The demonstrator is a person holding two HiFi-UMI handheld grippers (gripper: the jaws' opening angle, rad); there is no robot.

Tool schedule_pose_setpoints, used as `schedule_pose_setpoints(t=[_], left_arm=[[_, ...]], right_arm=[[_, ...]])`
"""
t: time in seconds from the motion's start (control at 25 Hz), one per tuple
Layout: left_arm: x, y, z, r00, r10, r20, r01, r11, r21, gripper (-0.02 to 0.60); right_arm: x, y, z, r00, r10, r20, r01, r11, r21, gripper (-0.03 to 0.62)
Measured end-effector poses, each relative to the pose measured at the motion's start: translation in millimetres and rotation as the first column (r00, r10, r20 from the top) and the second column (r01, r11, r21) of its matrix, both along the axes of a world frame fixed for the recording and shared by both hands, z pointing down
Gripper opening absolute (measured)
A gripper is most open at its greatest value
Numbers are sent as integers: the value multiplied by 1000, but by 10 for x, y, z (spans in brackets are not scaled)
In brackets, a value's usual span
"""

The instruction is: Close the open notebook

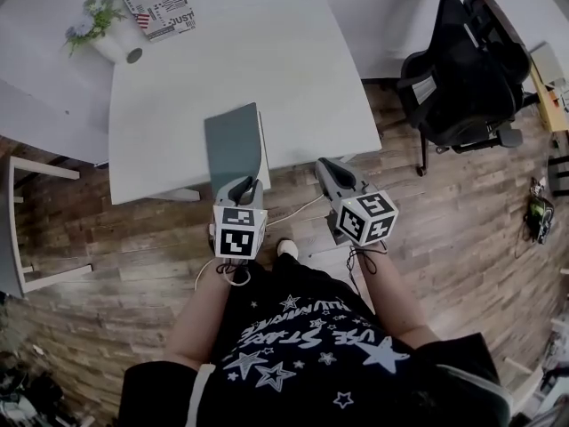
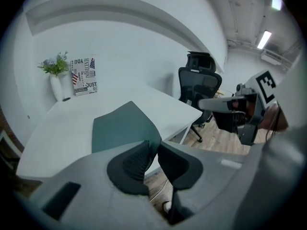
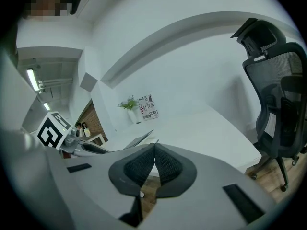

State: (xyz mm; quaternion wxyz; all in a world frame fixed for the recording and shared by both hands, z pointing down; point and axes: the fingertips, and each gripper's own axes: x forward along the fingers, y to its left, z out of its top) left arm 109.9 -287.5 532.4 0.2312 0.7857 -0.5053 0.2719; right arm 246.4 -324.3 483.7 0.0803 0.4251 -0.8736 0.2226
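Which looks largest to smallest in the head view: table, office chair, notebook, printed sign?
Largest first: table, office chair, notebook, printed sign. The sign sits farther from the camera, so notebook versus sign is unsure.

We hold the left gripper [image 1: 242, 185] at the near edge of the counter. It points forward and down, and its fingers [image 2: 136, 159] are pressed on the raised edge of the notebook [image 1: 233, 145]. The right gripper [image 1: 331, 165] is just beside the near right corner of the counter, more level, with its fingers [image 3: 168, 164] together and nothing between them. Both forearms reach forward from our body, a little apart.
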Motion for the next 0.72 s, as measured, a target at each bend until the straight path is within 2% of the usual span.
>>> schedule_pose_setpoints(t=[0.28,0.44,0.56,0.72], left_arm=[[149,-27,267,999,-17,51,20,998,-56,74],[183,4,379,999,-13,51,16,997,-72,92],[213,5,358,999,6,34,-3,997,-75,137],[247,34,295,1000,19,-6,-19,998,-53,236]], right_arm=[[129,45,169,1000,-19,16,20,999,-27,6],[161,60,236,999,-15,31,16,999,-35,6],[184,66,269,999,-2,49,4,999,-40,5],[222,97,282,998,20,55,-18,999,-42,6]])
